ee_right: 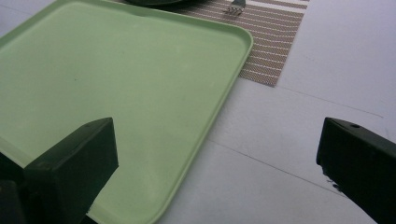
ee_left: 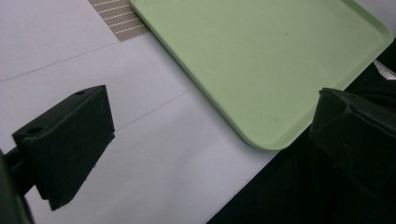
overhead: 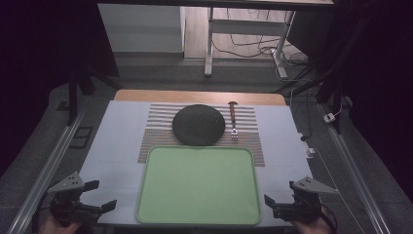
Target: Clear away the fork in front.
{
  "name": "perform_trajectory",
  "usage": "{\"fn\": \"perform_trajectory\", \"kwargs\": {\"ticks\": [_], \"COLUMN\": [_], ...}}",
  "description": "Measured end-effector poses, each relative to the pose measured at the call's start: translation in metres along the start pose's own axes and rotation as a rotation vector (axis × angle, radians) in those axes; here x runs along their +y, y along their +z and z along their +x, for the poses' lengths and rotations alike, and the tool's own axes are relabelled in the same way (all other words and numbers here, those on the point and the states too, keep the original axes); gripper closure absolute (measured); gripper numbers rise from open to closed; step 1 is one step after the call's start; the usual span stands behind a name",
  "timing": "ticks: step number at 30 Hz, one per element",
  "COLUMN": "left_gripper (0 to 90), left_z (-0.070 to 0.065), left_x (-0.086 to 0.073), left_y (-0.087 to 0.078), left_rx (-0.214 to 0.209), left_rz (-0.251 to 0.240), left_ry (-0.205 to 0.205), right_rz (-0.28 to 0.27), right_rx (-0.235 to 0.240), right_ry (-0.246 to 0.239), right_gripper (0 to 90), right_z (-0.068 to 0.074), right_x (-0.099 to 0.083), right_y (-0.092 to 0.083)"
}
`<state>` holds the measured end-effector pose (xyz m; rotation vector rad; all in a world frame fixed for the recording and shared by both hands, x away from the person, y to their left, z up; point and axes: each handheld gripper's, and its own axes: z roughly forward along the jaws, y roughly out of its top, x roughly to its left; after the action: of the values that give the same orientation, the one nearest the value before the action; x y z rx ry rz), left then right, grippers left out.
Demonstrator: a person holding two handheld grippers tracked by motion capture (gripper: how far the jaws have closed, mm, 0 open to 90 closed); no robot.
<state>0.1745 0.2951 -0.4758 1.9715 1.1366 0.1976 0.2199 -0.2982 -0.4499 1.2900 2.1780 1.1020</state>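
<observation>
Item: green tray (overhead: 198,185) — pale green, square with rounded corners and a low raised rim, bare inside, lying flat at the near middle of the white-covered table (overhead: 117,146); all places below are given from this tray. Left gripper (overhead: 100,196) — just off the tray's near left corner, over the table's near edge, jaws spread wide with nothing between them; in the left gripper view the tray's near corner (ee_left: 273,140) lies between the two jaws, untouched. Right gripper (overhead: 278,193) — just off the tray's near right corner, jaws likewise wide apart and holding nothing; in the right gripper view the tray's right rim (ee_right: 219,107) runs up between them. Striped placemat (overhead: 158,134) — brown and white, beyond the tray, its near edge tucked under the tray's far rim. Dark round plate (overhead: 198,125) — on the placemat, just past the tray's far edge. Fork (overhead: 234,122) — brown-handled, on the placemat beyond the tray's far right corner, just beside the plate, tines toward the tray.
</observation>
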Motion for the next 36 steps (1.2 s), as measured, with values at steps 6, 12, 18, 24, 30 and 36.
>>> {"fn": "perform_trajectory", "kwargs": {"ticks": [6, 12, 18, 24, 30, 36], "left_gripper": [0.0, 0.0, 0.0, 0.0, 0.0, 0.0], "left_z": [0.0006, 0.0003, 0.0001, -0.0001, -0.0001, -0.0002], "left_x": [-0.0001, -0.0007, -0.0004, -0.0004, -0.0003, -0.0005], "left_y": [-0.0001, -0.0004, -0.0001, 0.0, 0.0001, 0.0], "left_rx": [-0.005, -0.001, 0.0, 0.003, 0.005, 0.007], "left_rz": [0.005, 0.004, 0.009, 0.01, 0.011, 0.01], "left_ry": [0.001, -0.001, -0.001, -0.001, -0.002, -0.006], "right_rz": [0.007, 0.012, 0.016, 0.019, 0.031, 0.026], "right_rx": [0.009, 0.014, 0.013, 0.013, 0.016, 0.023], "right_ry": [-0.002, -0.004, -0.017, -0.026, -0.039, -0.041], "right_gripper": [0.0, 0.0, 0.0, 0.0, 0.0, 0.0], "right_z": [-0.0001, 0.0, 0.0015, 0.0025, 0.0038, 0.0046], "right_x": [0.0005, 0.001, 0.0013, 0.0017, 0.0024, 0.0034], "right_y": [0.0009, 0.0014, 0.0022, 0.0025, 0.0032, 0.0033]}}
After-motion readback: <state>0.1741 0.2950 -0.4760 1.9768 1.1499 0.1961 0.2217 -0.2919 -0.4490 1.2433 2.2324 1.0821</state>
